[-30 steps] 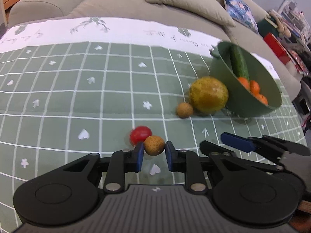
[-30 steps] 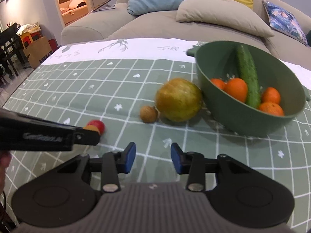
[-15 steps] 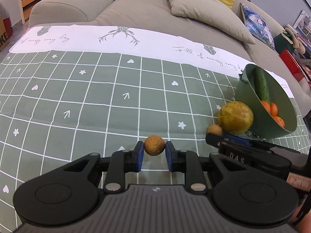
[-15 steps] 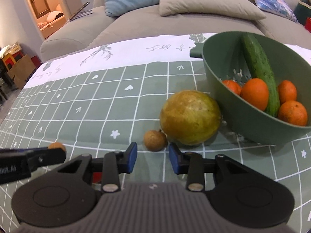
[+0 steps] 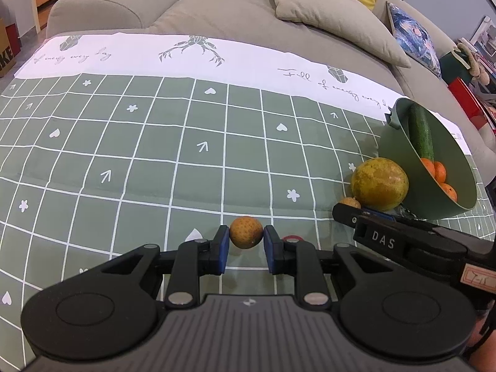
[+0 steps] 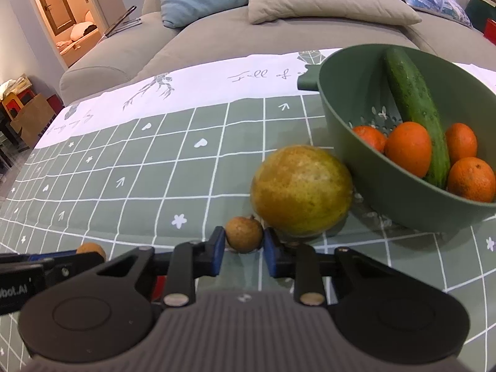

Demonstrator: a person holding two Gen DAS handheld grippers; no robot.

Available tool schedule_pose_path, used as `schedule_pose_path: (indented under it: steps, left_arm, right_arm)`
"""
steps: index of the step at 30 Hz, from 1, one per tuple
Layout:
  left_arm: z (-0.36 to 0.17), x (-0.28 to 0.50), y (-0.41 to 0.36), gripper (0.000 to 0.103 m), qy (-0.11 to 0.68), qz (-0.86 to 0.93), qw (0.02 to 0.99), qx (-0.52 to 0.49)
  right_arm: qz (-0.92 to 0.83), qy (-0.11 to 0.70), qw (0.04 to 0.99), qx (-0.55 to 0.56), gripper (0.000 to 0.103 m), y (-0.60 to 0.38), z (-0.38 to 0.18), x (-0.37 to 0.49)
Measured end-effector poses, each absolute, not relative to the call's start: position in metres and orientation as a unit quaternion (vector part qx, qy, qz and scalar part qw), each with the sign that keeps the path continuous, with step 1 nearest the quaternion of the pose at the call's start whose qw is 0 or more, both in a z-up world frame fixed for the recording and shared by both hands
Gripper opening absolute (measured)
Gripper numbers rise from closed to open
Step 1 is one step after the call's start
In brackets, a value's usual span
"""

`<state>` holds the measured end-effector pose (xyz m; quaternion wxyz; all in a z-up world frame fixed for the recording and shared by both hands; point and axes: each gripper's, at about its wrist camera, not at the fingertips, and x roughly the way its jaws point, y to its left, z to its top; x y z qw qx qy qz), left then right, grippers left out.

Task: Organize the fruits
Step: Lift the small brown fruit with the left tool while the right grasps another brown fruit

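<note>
Green bowl (image 6: 387, 186), right of frame, contains oranges, cucumber. Large yellow-green fruit (image 6: 300, 190) beside bowl, centre. Left gripper (image 5: 246, 240) jaws pinching small orange-brown fruit (image 5: 246, 232), lower centre. Right gripper (image 6: 243, 245) jaws spread around small brown fruit (image 6: 243, 234); contact unclear.

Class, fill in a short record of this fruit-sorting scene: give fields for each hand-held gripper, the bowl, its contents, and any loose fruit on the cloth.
left hand-held gripper: shut on a small round orange-brown fruit
right hand-held gripper: fingers either side of a small brown fruit, contact unclear
bowl: green, perforated, on the checked tablecloth
bowl contents: one cucumber, four oranges
loose fruit: large yellow-green fruit beside the bowl, next to the small brown fruit
</note>
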<state>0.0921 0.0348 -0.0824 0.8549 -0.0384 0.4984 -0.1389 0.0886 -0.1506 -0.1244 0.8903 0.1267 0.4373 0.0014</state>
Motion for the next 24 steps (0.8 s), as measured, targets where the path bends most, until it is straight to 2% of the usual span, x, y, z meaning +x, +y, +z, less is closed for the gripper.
schedule_pose_path:
  steps: [24]
  left_arm:
    - [-0.034,0.04,-0.028,0.026,0.487,-0.204,0.849,0.009]
  right_arm:
    - [0.053,0.422,0.904,0.052,0.022,-0.198,-0.068,-0.034]
